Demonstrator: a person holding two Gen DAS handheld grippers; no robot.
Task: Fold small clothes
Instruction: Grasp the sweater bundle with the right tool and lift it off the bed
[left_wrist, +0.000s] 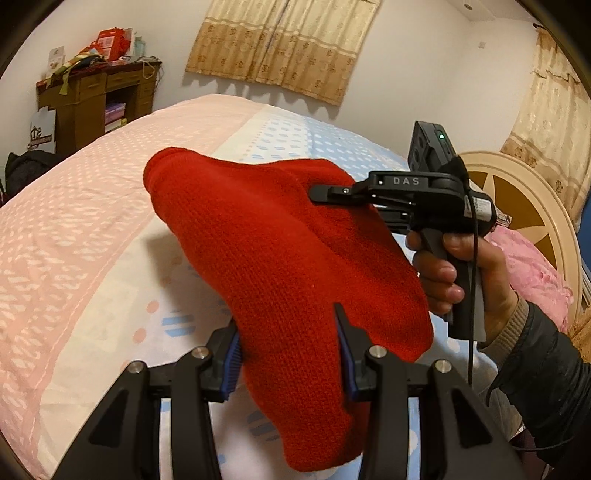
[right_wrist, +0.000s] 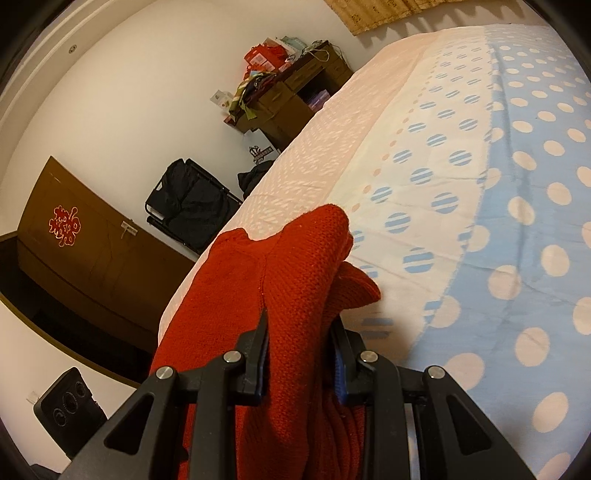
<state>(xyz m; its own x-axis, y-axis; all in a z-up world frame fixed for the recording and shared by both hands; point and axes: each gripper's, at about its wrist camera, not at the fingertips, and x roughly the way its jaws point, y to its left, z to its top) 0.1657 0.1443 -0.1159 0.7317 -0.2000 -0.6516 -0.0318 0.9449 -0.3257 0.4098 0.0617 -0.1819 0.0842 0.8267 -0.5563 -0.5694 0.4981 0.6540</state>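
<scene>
So both ends are pinched right now — the left gripper (left_wrist: 290, 350) is clamped on one edge of the red knit garment (left_wrist: 280, 258) and the right gripper (right_wrist: 299, 354) is clamped on another, holding it up above the bed (right_wrist: 498, 184) — over the polka-dot sheet.

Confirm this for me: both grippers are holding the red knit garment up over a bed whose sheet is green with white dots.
Not quite: the sheet is light blue with pale dots, not green, as the right wrist view shows on the bed. The rest stands: the left gripper and the right gripper both hold the red knit garment up over it.
</scene>
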